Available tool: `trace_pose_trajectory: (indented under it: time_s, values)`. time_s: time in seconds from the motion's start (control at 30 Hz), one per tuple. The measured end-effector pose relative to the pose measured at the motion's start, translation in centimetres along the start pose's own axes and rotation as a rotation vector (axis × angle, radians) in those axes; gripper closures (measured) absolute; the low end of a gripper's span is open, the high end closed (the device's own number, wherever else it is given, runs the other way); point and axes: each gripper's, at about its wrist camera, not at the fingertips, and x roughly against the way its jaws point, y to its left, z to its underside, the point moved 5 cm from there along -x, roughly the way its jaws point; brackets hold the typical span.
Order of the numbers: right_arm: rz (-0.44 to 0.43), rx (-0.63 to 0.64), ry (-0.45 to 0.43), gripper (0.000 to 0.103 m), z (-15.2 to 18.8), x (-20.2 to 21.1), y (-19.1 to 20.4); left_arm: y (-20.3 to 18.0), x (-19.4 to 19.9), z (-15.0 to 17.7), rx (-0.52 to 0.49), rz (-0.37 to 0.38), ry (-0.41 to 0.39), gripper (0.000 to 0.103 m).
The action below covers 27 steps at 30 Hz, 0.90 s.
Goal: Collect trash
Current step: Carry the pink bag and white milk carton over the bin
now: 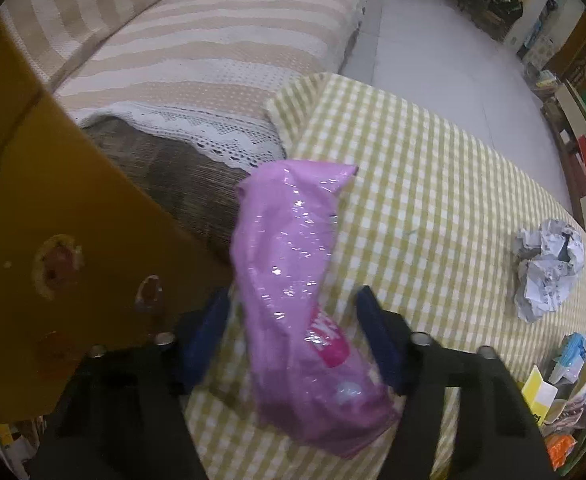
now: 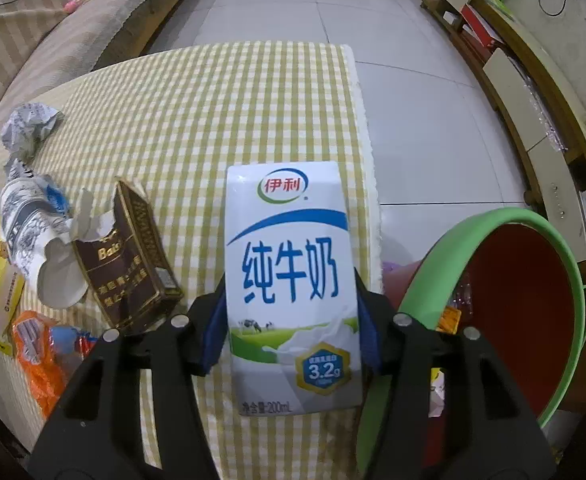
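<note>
My right gripper [image 2: 291, 322] has its jaws clamped on the milk carton [image 2: 291, 280] lying on the desk [image 2: 197, 120], my left gripper [image 1: 293, 332] straddles the pink wrapper [image 1: 293, 280], pads not visibly pressing; I should pinch it mid-length, then lift both toward the bin [image 2: 445, 264].

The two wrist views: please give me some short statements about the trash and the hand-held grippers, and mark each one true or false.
1. The right hand-held gripper has a white milk carton between its fingers. True.
2. The left hand-held gripper is around an orange wrapper. False: a pink plastic packet lies between its fingers.
3. The bin beside the table has a green rim and a red inside. True.
4. The tablecloth is plain blue. False: it is yellow-and-white checked.
5. A crumpled paper ball lies on the tablecloth. True.
</note>
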Motion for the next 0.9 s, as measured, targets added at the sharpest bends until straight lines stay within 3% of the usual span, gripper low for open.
trace_pose_trajectory:
  time_s: [0.07, 0.13, 0.23, 0.63, 0.9]
  values:
    - [-0.007, 0.003, -0.003, 0.051, 0.1, 0.3, 0.3, 0.4, 0.5, 0.0, -0.003, -0.001, -0.015, 0.068]
    - [-0.011, 0.005, -0.008, 0.051, 0.0, 0.6, 0.5, 0.9, 1.1, 0.0, -0.001, 0.013, -0.019, 0.078]
    - [-0.017, 0.008, -0.019, 0.051, -0.1, 1.2, 0.9, 0.7, 2.6, 0.4, -0.02, 0.027, -0.039, 0.084]
    - [-0.055, 0.006, -0.118, 0.051, -0.3, 7.3, 2.2, -1.8, 9.2, 1.0, -0.109, 0.064, -0.141, 0.085]
    - [-0.09, 0.0, -0.182, 0.052, 1.9, 11.8, 2.5, -4.7, 15.0, 4.2, -0.186, 0.15, -0.181, 0.085]
